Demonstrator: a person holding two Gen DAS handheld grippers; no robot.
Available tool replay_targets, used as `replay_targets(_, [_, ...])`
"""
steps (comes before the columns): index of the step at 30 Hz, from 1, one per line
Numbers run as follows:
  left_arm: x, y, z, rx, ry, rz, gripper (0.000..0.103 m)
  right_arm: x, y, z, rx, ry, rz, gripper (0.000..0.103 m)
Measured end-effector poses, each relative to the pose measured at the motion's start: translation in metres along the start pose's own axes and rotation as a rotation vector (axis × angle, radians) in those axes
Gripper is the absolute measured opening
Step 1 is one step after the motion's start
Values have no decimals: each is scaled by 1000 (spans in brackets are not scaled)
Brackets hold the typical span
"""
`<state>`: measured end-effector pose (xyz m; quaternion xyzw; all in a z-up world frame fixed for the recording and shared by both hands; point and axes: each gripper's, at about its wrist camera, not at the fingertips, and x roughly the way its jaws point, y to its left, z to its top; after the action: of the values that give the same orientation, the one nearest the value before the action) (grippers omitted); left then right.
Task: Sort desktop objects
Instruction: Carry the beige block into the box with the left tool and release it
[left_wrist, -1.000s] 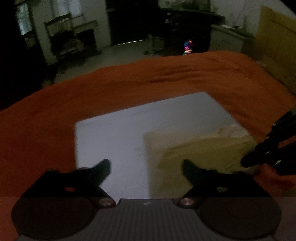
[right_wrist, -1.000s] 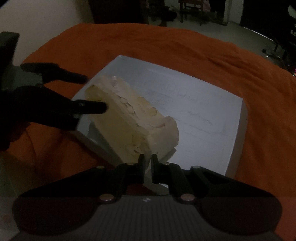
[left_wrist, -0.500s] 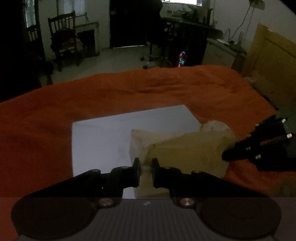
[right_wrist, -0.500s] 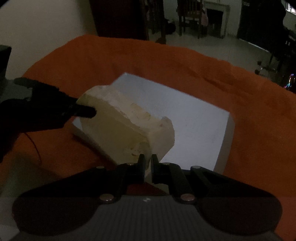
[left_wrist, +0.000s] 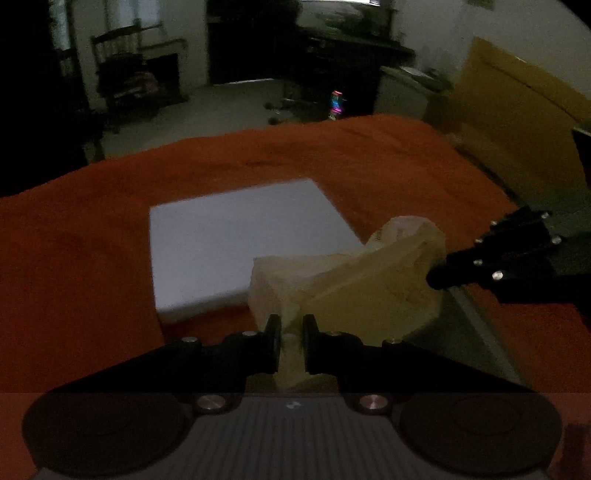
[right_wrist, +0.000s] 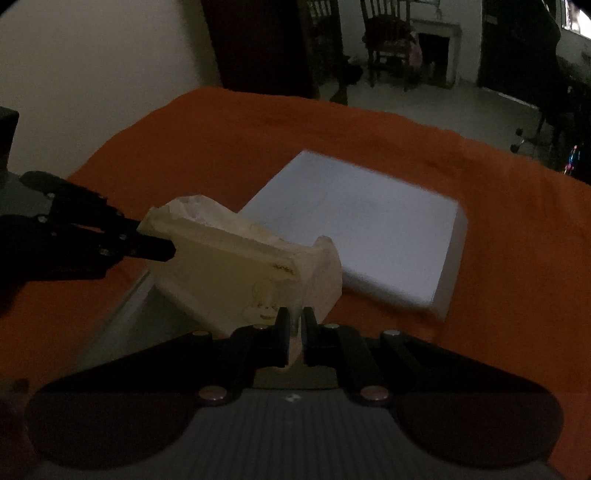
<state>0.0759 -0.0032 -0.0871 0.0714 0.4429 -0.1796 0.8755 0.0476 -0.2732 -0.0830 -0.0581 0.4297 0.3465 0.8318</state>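
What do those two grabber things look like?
Each hand-held gripper is black. The left hand-held gripper has two flat fingers on angled black links with round silver bolts. Behind them sits a grey ribbed body with a small white mark between two round black discs. The right hand-held gripper looks the same. No cables or sleeves show.

The left claw (left_wrist: 291, 338) is matte black, with two flat fingers, silver screw heads along its linkages, and a grey ribbed body flanked by round dark discs. The right claw (right_wrist: 294, 332) looks identical, small white mark included.
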Motion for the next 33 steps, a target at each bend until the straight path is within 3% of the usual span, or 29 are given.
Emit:
replay_targets(4, [-1,-22,-44,34,101,-41,10,-1,22,-50,9,90,40,8])
replay_targets(10, [39,-32,-83,31,263,-76,10,38,34,-109,57,290,90,8])
replay_targets(14, [55,-32,-94,18,320,-94,10,46,43,-118,-4,312,79,8])
replay_targets(21, [52,-43,-105,40,339,-79,13,50,45,-120,-16,338,81,12])
replay_targets(23, [50,-47,-107,58,339,-68,19,59,38,-106,-17,356,66,16])
replay_targets(27, [50,-46,-105,58,354,-69,32,63,37,-99,8,388,-1,41])
replay_targets(31, [39,-35,-101,28,332,-55,63,58,35,-90,52,380,-44,57])
replay_targets(33, [32,-26,-95,21,315,-55,64,53,34,-81,61,364,-40,60])
